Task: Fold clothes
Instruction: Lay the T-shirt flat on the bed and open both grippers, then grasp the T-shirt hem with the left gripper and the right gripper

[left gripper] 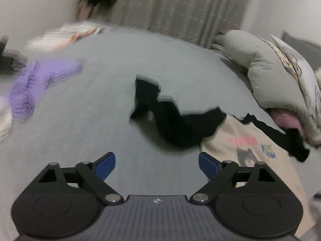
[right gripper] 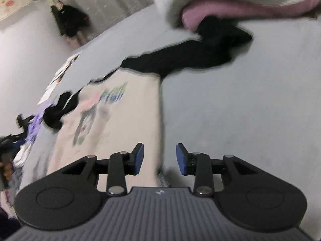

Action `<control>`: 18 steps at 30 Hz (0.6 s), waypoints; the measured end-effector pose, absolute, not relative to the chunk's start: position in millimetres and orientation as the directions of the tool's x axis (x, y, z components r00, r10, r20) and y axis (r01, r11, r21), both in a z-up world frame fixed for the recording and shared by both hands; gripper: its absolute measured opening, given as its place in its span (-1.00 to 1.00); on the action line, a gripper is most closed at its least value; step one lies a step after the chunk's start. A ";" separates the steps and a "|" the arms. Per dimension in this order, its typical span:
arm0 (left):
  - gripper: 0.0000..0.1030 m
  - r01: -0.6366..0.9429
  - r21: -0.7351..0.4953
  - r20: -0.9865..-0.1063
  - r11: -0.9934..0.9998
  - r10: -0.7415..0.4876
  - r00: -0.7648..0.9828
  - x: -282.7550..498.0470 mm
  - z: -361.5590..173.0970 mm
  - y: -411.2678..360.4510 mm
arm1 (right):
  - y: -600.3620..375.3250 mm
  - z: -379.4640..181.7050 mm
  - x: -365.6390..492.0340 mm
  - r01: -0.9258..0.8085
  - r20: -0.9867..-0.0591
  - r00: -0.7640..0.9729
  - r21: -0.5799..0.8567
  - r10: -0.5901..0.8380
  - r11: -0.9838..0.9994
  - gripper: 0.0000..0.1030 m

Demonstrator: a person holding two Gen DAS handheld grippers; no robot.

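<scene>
The bed (left gripper: 160,60) fills both views under a grey sheet, with a bundled quilt (left gripper: 270,70) at its far right. A cream shirt (left gripper: 250,150) with black sleeves and a printed front lies flat near the right, one sleeve (left gripper: 174,124) trailing left across the sheet, the other (right gripper: 190,58) reaching toward the quilt. A purple garment (left gripper: 44,80) lies far left, beside a white folded pile (left gripper: 70,34).

The left gripper (left gripper: 156,164) hangs wide open over bare sheet, holding nothing. The right gripper (right gripper: 159,158) stands part open over the shirt's edge, nothing visibly pinched.

The shirt seems ready for its first fold: better to take sleeve and hem together, lift low, and lay the cloth over without dragging.

No containers are in view.
</scene>
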State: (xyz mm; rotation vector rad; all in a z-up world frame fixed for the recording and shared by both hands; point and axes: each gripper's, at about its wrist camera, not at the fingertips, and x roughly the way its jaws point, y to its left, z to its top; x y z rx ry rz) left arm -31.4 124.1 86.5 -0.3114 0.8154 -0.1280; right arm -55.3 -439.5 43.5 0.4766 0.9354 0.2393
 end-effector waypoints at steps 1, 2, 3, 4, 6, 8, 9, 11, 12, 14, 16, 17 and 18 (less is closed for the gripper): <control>0.80 0.028 -0.341 -0.704 0.940 -0.275 0.655 -36.2 80.3 119.2 | -435.4 40.3 -61.0 0.016 -0.728 0.562 0.483 0.391 0.875 -0.27; 0.81 0.108 -0.326 -0.729 0.939 -0.322 0.604 -50.8 65.6 97.3 | -433.0 36.0 -65.3 0.031 -0.740 0.555 0.475 0.380 0.880 -0.27; 0.81 0.131 -0.312 -0.737 0.941 -0.326 0.591 -56.4 60.5 89.7 | -431.5 34.1 -73.0 0.040 -0.734 0.561 0.485 0.382 0.874 -0.27; 0.81 0.155 -0.250 -0.754 0.956 -0.292 0.589 -66.1 50.9 73.7 | -430.0 32.3 -81.1 0.048 -0.727 0.568 0.496 0.385 0.867 -0.27; 0.90 0.159 -0.226 -0.770 0.961 -0.277 0.575 -70.0 39.6 61.3 | -428.8 29.0 -93.3 0.066 -0.714 0.580 0.521 0.393 0.851 -0.27; 0.99 0.169 -0.282 -0.733 0.944 -0.326 0.597 -78.0 30.2 50.9 | -430.9 22.8 -100.8 0.102 -0.699 0.584 0.568 0.413 0.817 -0.27; 0.99 0.177 -0.293 -0.724 0.939 -0.339 0.600 -78.8 28.9 49.1 | -431.5 19.2 -103.7 0.126 -0.689 0.584 0.599 0.429 0.791 -0.27; 0.99 0.210 -0.270 -0.710 0.940 -0.342 0.616 -82.2 23.5 36.1 | -434.8 15.0 -109.2 0.173 -0.676 0.599 0.633 0.429 0.755 -0.28; 0.99 0.219 -0.243 -0.704 0.945 -0.327 0.630 -82.6 21.6 28.9 | -436.5 14.3 -112.1 0.188 -0.671 0.606 0.642 0.426 0.743 -0.28; 0.99 0.254 -0.284 -0.680 0.925 -0.381 0.626 -87.1 24.0 27.3 | -432.3 14.9 -110.2 0.184 -0.670 0.612 0.638 0.420 0.748 -0.30; 0.97 0.310 -0.356 -0.647 0.881 -0.472 0.598 -93.0 29.3 28.5 | -427.1 14.7 -111.1 0.171 -0.676 0.614 0.619 0.409 0.766 -0.32; 0.87 0.332 -0.384 -0.634 0.862 -0.507 0.584 -93.5 30.2 26.6 | -425.4 14.3 -112.4 0.178 -0.671 0.615 0.630 0.414 0.756 -0.31; 0.66 0.378 -0.370 -0.631 0.849 -0.528 0.568 -95.9 34.0 17.8 | -423.8 13.9 -113.9 0.186 -0.666 0.617 0.641 0.419 0.744 -0.31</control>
